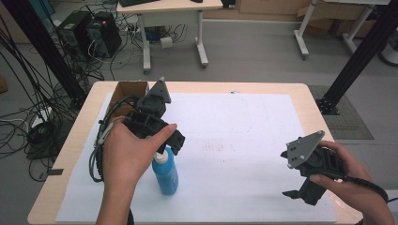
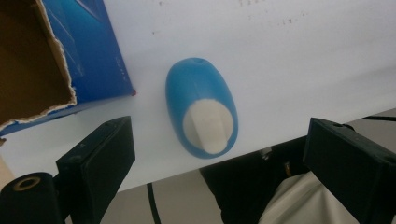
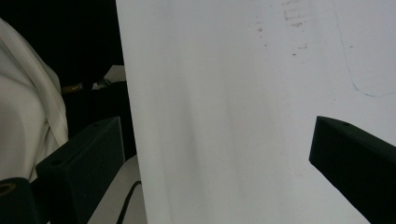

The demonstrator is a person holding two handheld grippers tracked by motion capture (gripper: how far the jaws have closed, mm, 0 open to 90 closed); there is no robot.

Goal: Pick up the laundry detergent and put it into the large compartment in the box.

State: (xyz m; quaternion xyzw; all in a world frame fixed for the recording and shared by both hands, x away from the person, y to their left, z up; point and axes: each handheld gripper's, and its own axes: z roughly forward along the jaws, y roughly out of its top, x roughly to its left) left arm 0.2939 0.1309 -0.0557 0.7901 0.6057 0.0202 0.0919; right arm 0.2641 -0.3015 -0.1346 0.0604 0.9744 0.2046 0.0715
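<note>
1. The blue bottle [image 1: 165, 174] stands upright on the white sheet [image 1: 244, 140] at the near left of the table [image 1: 309, 101], its white cap [image 1: 161, 155] pointing straight up, so its long axis is vertical.
2. In the left gripper view the bottle [image 2: 201, 107] shows end-on, cap [image 2: 208, 126] toward the camera.
3. The left gripper [image 1: 174, 140] hangs just above the cap, jaws spread wide, gripping nothing.
4. A cardboard box [image 1: 127, 91] sits at 11 o'clock from the bottle.
5. The right gripper [image 1: 293, 193] is at 3 o'clock, well apart, jaws wide apart and empty.
</note>
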